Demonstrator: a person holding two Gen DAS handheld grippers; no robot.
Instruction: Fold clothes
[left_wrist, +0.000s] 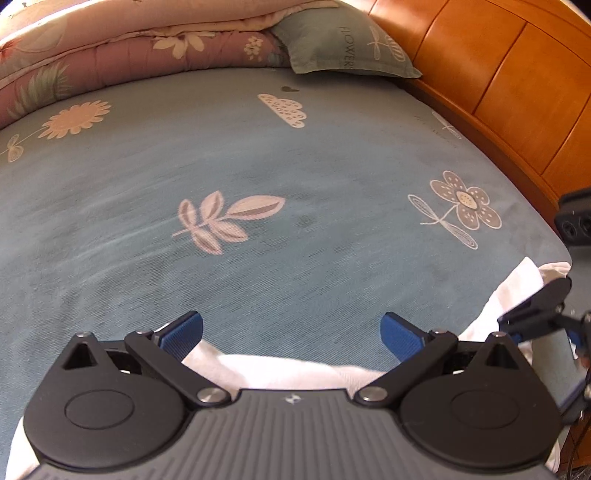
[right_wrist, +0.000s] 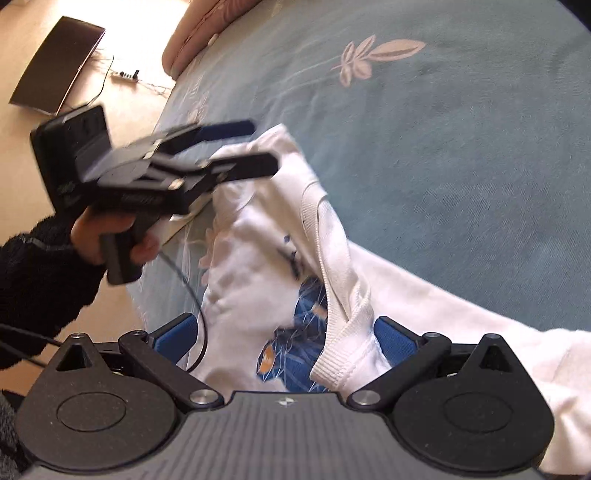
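A white top (right_wrist: 255, 258) with a blue print (right_wrist: 306, 347) and a ribbed neck lies crumpled on the blue bedsheet (right_wrist: 461, 147). My right gripper (right_wrist: 284, 339) is open just above it, its blue pads on either side of the print and neck. My left gripper (left_wrist: 291, 334) is open over the garment's edge (left_wrist: 280, 371). It also shows in the right wrist view (right_wrist: 258, 147), held by a hand above the top's far corner. The right gripper (left_wrist: 543, 310) shows at the right edge of the left wrist view.
The bedsheet (left_wrist: 258, 166) has flower prints. A folded quilt (left_wrist: 110, 55) and a green pillow (left_wrist: 340, 40) lie at the far end. A wooden headboard (left_wrist: 498, 74) runs along the right. On the floor are a dark panel (right_wrist: 55, 62) and a power strip (right_wrist: 125, 75).
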